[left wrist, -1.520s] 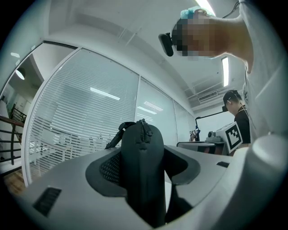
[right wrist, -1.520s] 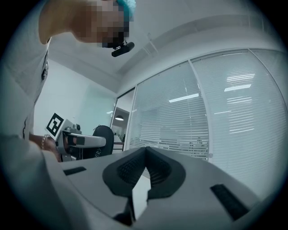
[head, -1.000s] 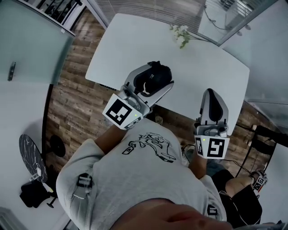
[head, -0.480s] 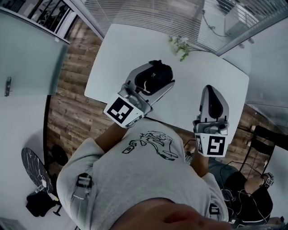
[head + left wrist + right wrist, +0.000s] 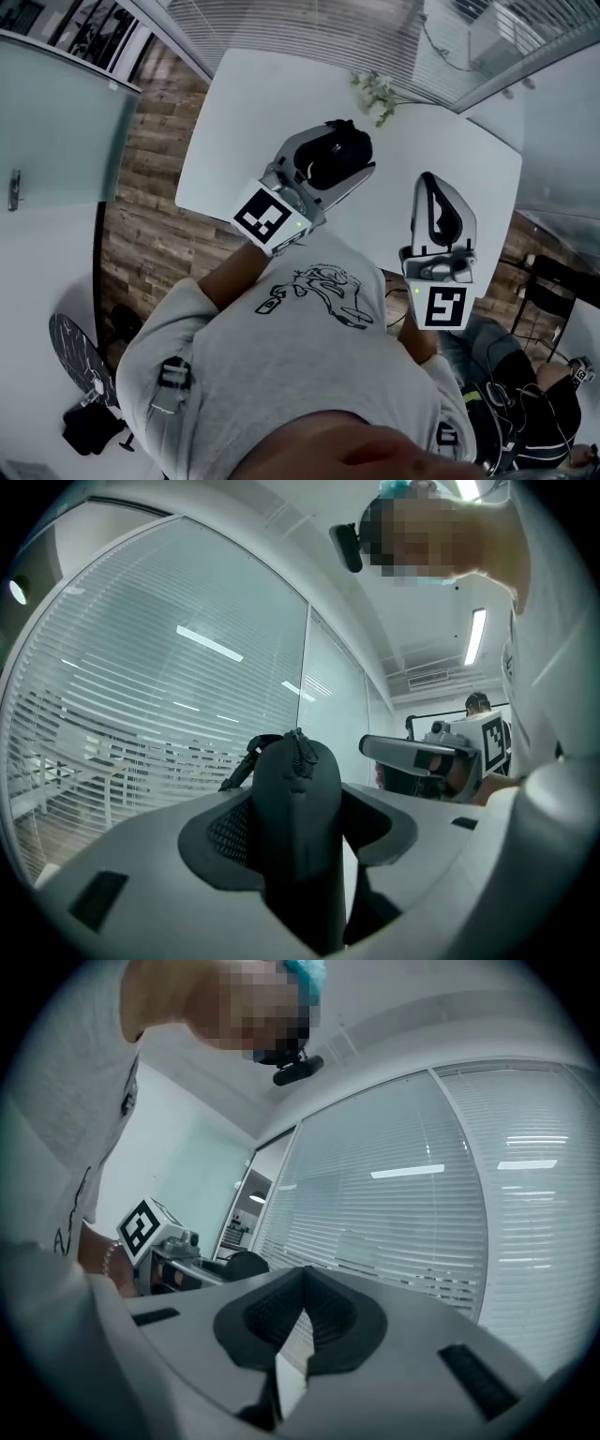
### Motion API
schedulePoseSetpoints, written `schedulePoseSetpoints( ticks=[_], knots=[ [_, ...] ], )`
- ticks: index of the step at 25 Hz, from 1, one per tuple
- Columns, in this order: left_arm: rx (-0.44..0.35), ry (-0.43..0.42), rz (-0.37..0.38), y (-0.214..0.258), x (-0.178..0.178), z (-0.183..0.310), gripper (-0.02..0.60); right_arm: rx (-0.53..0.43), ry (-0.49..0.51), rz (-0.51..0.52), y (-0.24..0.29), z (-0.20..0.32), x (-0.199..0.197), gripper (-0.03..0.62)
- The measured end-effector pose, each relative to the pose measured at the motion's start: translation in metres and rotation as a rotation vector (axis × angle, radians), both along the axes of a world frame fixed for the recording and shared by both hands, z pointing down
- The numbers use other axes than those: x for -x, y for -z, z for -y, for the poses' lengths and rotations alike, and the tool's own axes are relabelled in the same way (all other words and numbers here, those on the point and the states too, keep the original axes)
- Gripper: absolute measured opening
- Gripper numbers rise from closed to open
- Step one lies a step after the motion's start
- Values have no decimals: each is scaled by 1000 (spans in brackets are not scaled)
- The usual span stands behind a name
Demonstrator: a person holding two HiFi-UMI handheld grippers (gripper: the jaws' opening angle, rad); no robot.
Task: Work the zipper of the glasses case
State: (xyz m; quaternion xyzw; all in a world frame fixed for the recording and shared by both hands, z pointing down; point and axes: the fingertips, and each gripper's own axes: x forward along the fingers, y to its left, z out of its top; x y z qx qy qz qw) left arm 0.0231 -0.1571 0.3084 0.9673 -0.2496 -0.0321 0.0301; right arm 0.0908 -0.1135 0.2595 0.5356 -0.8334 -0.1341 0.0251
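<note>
The black glasses case (image 5: 339, 154) is held up above the white table (image 5: 272, 103), clamped between the jaws of my left gripper (image 5: 345, 159). In the left gripper view the case (image 5: 298, 808) stands on end between the pads, its zipper line and pull (image 5: 298, 744) at the top and a strap loop (image 5: 246, 757) to the left. My right gripper (image 5: 435, 204) hovers to the right of it, apart from the case, jaws shut with nothing between them (image 5: 302, 1286). From the right gripper view I see the left gripper (image 5: 173, 1258) and the case's dark end (image 5: 247, 1265).
A small sprig of white flowers (image 5: 377, 86) lies at the table's far edge. Window blinds (image 5: 309, 23) run behind the table. Wooden floor (image 5: 150, 206) lies to the left, with a dark bag (image 5: 89, 427) and a round stand base (image 5: 75, 352) on the pale floor.
The left gripper has carried the case a little to the right and farther over the table. The right gripper has risen slightly and stays shut.
</note>
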Motion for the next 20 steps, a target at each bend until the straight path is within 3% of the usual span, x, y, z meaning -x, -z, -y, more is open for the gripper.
schedulePoseSetpoints(
  ticks=[7,16,20],
  knots=[
    [11,-34,77,-18,-29,-2,250,-28,162,-116,1,-5,34,8],
    [40,-94,195,-45,-53,-20,250,2,277,-362,-31,-10,63,160],
    [38,-108,227,-47,-57,-17,250,8,300,-468,-45,0,70,181]
  ],
)
